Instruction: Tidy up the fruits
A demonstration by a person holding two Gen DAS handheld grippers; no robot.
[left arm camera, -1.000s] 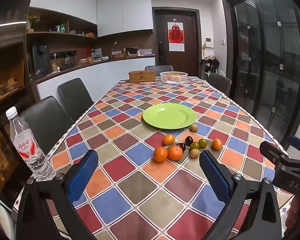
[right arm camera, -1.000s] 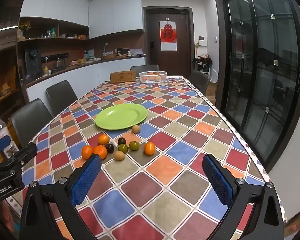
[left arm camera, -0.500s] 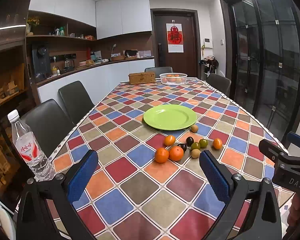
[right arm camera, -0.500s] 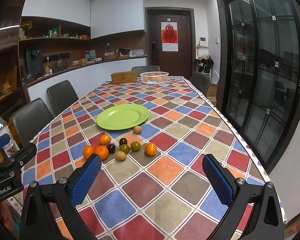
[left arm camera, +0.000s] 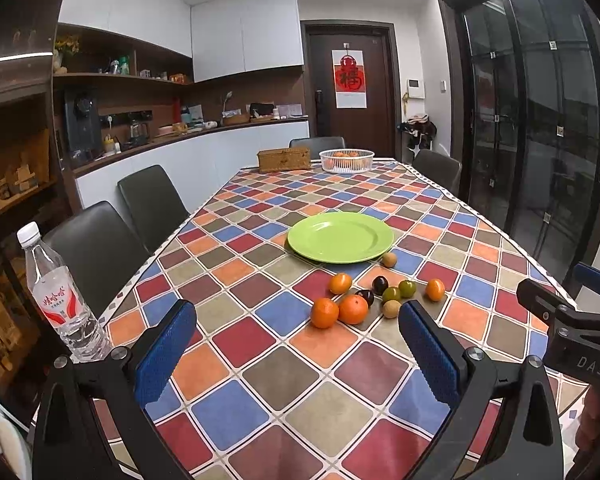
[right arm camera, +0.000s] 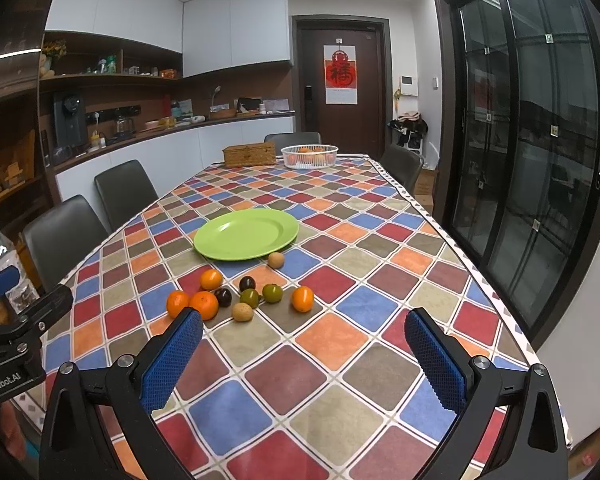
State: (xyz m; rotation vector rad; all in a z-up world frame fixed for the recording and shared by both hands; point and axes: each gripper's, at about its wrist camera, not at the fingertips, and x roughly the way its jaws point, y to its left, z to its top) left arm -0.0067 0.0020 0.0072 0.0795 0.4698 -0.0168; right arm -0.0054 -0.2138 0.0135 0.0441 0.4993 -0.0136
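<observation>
The left tongs (left arm camera: 296,344) are hovering over the near end of the desk (left arm camera: 260,412), spread wide with nothing between the blue pads (left arm camera: 166,350). The right tongs (right arm camera: 302,354) are hanging the same way, gaping and holding nothing, low over the checked cloth. Each is showing at the edge of the other's view. A bottle (left arm camera: 58,300) is standing upright at the desk's left near corner.

Just beyond the tongs, the fruits are lying loose on the cloth in a small cluster. Two oranges (left arm camera: 339,311) are sitting nearest, touching side by side, with a tan fruit (left arm camera: 391,309) just to their right. Behind these, two dark plums (left arm camera: 373,290) and two green fruits (left arm camera: 399,291) are sitting close together, a third orange (left arm camera: 340,283) is lying to their left, and a fourth (left arm camera: 435,289) is lying a little apart on the right. Another tan fruit (left arm camera: 389,259) is resting just beside the near rim of the plate (left arm camera: 340,237).

The green plate is lying flat past the cluster, near the middle of the desk, with nothing on it. At the far end, a white basket (left arm camera: 346,160) is holding more oranges, and a wicker box (left arm camera: 284,160) is sitting just to its left. Dark chairs (left arm camera: 96,252) are lining the left side.
</observation>
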